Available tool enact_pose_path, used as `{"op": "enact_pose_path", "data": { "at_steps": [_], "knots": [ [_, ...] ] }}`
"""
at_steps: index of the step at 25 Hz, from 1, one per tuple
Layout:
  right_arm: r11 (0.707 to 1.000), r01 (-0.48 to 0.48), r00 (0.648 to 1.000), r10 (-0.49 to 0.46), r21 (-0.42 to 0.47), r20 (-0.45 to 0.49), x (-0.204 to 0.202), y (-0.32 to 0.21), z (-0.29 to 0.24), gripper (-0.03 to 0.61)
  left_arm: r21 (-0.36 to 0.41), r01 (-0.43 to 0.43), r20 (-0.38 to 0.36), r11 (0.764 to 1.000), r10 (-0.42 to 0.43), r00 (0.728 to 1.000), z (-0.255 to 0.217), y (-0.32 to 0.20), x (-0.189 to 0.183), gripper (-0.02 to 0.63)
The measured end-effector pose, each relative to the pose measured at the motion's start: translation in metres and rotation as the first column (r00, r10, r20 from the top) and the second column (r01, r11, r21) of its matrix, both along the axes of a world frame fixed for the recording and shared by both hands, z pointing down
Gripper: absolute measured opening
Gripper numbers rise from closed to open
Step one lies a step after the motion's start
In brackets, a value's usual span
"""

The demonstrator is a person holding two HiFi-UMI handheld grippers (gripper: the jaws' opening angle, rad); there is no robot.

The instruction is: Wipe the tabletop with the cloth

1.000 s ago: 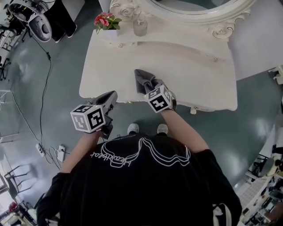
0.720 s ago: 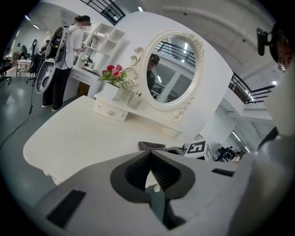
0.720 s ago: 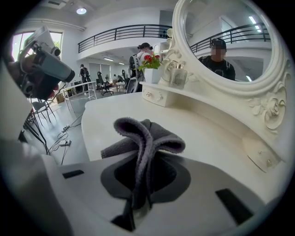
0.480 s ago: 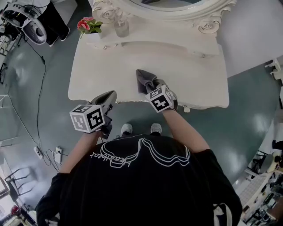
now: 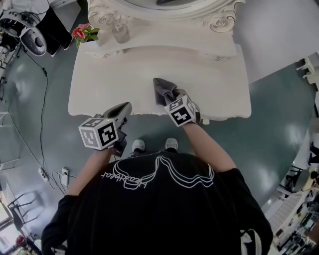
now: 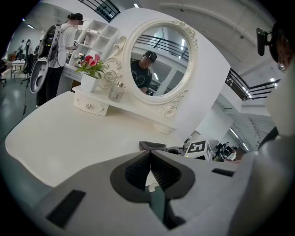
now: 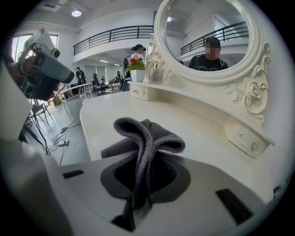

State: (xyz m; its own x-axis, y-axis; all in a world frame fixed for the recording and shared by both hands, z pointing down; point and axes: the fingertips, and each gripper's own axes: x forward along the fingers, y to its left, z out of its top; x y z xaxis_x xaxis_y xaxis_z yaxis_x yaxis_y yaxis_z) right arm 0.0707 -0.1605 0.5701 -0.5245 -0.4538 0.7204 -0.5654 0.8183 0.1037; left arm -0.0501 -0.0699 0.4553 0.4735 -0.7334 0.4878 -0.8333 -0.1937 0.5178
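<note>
Right gripper (image 7: 140, 171) has its fingers closed on the cloth (image 7: 148, 134). A grey fold is pinched between them and the rest bunches up in a loop above the tips. Cloth sits over the surface (image 5: 114, 82) at the edge farthest from the mirror (image 5: 167, 5), roughly opposite the mirror's middle. Cannot tell whether the cloth is actually pressed down on the surface.

Left gripper (image 5: 125, 107) has its fingers brought together with nothing between them. It is parked just off the surface edge opposite the mirror, to the cloth's left.

Risks, as judgement:
- The hold looks to be on one narrow fold, so drag across the surface could pull the cloth out of the fingers.
- The cloth is wadded, not flat, so the wipe would likely be a thin stripe and leave patches unwiped.
- With the fingers tilted low, the hard tips could scrape the white surface instead of the cloth.
- A stroke running far toward the mirror's left base could knock the flower pot (image 5: 83, 34) or glass bottle (image 5: 119, 34) on the raised ledge.
- Starting at the edge, a pull away from the mirror would drop the cloth off the surface.
</note>
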Motion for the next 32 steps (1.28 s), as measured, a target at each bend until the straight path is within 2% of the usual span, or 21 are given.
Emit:
{"op": "enact_pose_path", "data": {
  "at_steps": [22,32],
  "knots": [
    [0.993,-0.116,0.993,0.116,0.015,0.005,0.130,-0.019,0.000,0.048,0.013,-0.077,0.000,0.997,0.077,0.997,0.007,-0.029,0.099,0.005],
    [0.975,-0.220,0.976,0.219,0.022,0.010,0.206,-0.025,-0.001,0.048,0.016,-0.143,-0.019,0.990,0.143,0.989,0.013,-0.044,0.157,0.005]
  ]
}}
